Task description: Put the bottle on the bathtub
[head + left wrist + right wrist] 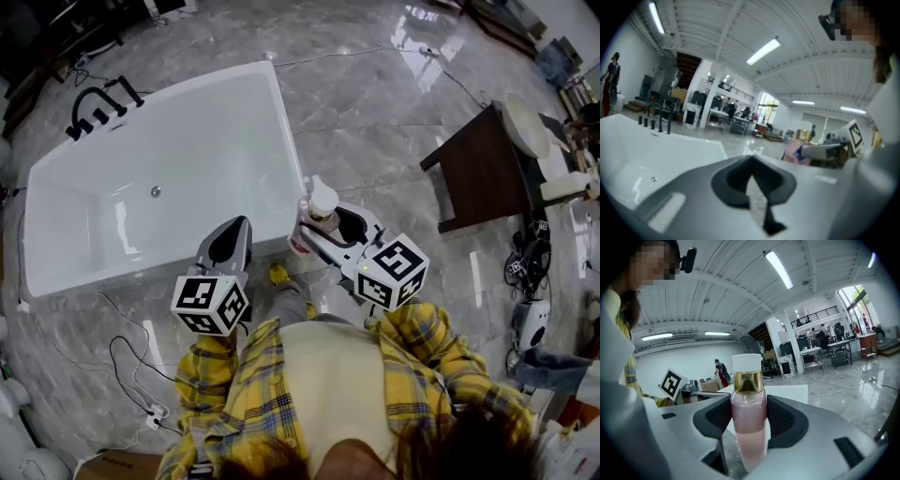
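The right tool [749,414] is closed on the bottle [748,425], its dark ribbed pads [785,420] pressing both sides of the body just below the gold collar, with the white cap standing clear above. The bottle is upright and, from overhead, sits just beside the near right corner of the white bathtub [202,141]; I can't tell whether it is over the rim or over the floor. The left tool [752,180] has its jaws together with nothing in them, near the tub's long side.

The bottle looks stiff and smooth-walled, glass or hard plastic I can't say, with pink liquid inside, so I'd guess moderately weighty and a bit slippery. The mid-body grip seems right; the cap would be a poor hold. The tub's rim looks glossy and narrow, so it wants setting down flat and gently
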Demonstrator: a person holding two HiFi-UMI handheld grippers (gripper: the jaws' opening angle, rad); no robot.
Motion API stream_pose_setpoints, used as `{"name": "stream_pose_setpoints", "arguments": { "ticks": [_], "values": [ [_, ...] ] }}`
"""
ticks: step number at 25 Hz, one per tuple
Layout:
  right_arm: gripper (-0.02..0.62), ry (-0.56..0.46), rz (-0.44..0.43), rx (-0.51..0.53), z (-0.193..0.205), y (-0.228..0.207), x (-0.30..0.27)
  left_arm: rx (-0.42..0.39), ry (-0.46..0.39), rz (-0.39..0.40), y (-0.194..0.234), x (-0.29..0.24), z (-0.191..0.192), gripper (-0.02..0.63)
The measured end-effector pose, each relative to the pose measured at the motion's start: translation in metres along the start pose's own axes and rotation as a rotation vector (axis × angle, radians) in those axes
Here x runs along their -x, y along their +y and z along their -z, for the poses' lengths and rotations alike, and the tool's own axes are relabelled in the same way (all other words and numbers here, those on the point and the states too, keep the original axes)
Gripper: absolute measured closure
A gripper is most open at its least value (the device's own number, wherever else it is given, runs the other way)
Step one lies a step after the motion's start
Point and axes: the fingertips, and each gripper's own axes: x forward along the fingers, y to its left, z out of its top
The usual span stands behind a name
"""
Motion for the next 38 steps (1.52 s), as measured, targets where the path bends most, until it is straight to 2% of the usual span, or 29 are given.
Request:
{"name": "stream_pose_setpoints", "arguments": {
  "ticks": [4,15,18,23,30,38],
  "values": [
    [0.374,0.006,0.012,-0.004,-0.011,-0.021,-0.021,-0.002,0.008,0.010,0.013,-0.022,-0.010,0.598],
    [0.374,0.037,0.008,0.004,-0.038,-0.049,-0.096,0.043,-0.016,0.000,0.082,-0.051,-0.037,0.598],
    [0.375,0.022,0.019,0.010,-0.047,-0.056,-0.113,0.029,-0.017,0.000,0.097,-0.060,-0.042,0.598],
    [0.375,0.026,0.011,0.007,-0.055,-0.071,-0.130,0.038,-0.013,-0.002,0.105,-0.071,-0.042,0.598],
    [0.376,0.048,-0.034,0.000,-0.056,-0.104,-0.161,0.051,-0.035,-0.033,0.121,-0.090,-0.054,0.598],
    [0.376,0.106,-0.133,0.037,-0.072,-0.145,-0.203,0.096,-0.043,-0.122,0.140,-0.138,-0.067,0.598]
  ]
}}
